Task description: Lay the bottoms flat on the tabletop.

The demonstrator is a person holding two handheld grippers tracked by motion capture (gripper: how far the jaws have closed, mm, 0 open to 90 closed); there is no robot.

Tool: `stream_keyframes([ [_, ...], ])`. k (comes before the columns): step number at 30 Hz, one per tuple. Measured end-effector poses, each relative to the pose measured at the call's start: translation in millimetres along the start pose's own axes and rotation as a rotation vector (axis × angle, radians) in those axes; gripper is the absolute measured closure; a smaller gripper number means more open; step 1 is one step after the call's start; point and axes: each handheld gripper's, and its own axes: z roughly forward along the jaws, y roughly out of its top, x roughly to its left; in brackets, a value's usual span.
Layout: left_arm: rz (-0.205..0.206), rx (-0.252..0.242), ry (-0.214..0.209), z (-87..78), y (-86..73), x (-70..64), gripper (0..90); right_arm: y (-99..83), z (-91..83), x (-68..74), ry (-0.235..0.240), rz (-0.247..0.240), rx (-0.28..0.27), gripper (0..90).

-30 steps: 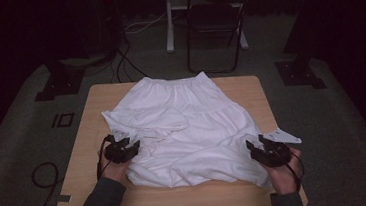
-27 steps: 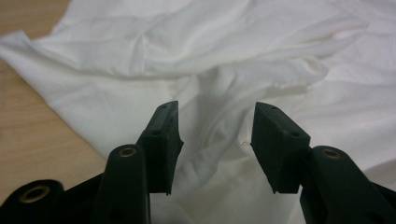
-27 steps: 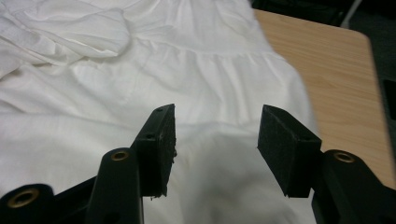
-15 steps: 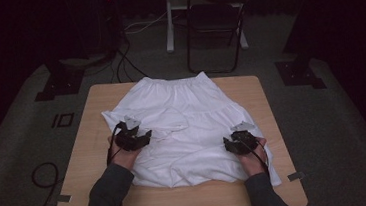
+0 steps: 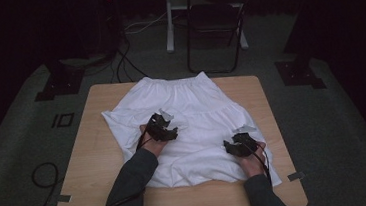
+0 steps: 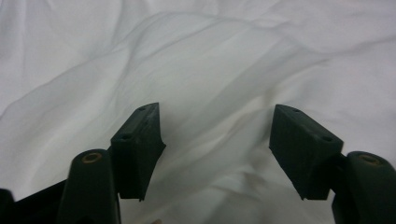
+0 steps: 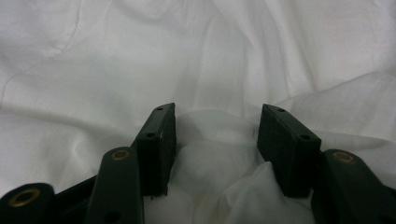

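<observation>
A wooden table [image 5: 100, 155] fills the middle of the high view. A white garment [image 5: 196, 107] lies spread over its centre and right. The left gripper [image 5: 166, 132] sits on the cloth at frame centre, jaws wide apart, gripping nothing. The right gripper [image 5: 237, 146], lower right, has jaws parted around a raised fold.

white skirt [image 5: 192, 117] spread flat on the table, waistband at far edge; fabric softly wrinkled

A skirt [image 5: 192, 117] is spread on the table [image 5: 90, 161]; the left gripper [image 5: 166, 129] is set mid-cloth, the right gripper [image 5: 237, 143] nearer its right edge.
</observation>
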Motion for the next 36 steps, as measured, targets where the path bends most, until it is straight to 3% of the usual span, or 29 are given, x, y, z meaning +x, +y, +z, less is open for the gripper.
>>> stream_keyframes([
  [2,-0.008,0.03,0.026,6.5,-1.1,1.6,35.5,-0.5,-0.1,-0.2,0.001,0.001,-0.003,46.5],
  [7,-0.067,0.066,0.057,3.9,-8.5,12.0,67.0,-1.3,-0.1,-0.4,0.003,0.0,-0.009,46.5],
  [10,-0.082,0.08,0.057,-0.3,-17.0,20.7,76.3,-2.0,-0.2,-0.9,0.006,-0.004,-0.012,46.5],
  [16,-0.107,0.064,0.059,-20.6,-35.6,33.5,78.7,-2.3,-0.1,-1.4,0.01,-0.007,-0.014,46.6],
  [18,-0.099,0.069,0.121,-29.2,-42.7,36.0,80.3,-2.4,-0.1,-1.7,0.011,-0.01,-0.016,46.6],
  [19,-0.11,0.067,0.127,-34.0,-47.6,39.5,80.3,-2.6,-0.1,-1.8,0.012,-0.01,-0.017,46.6],
  [23,-0.143,0.065,0.151,-55.2,-72.5,53.1,81.5,-3.0,-0.1,-2.0,0.013,-0.013,-0.019,46.6],
  [25,-0.151,0.084,0.197,-65.1,-85.9,58.7,82.1,-3.1,0.0,-2.2,0.013,-0.014,-0.02,46.6],
  [32,-0.222,0.078,0.212,-100.5,-130.1,79.2,82.3,-3.0,0.0,-2.4,0.014,-0.015,-0.02,46.6],
  [36,-0.236,0.089,0.233,-119.0,-151.6,85.6,82.2,-3.1,0.0,-2.4,0.014,-0.013,-0.02,46.7],
])
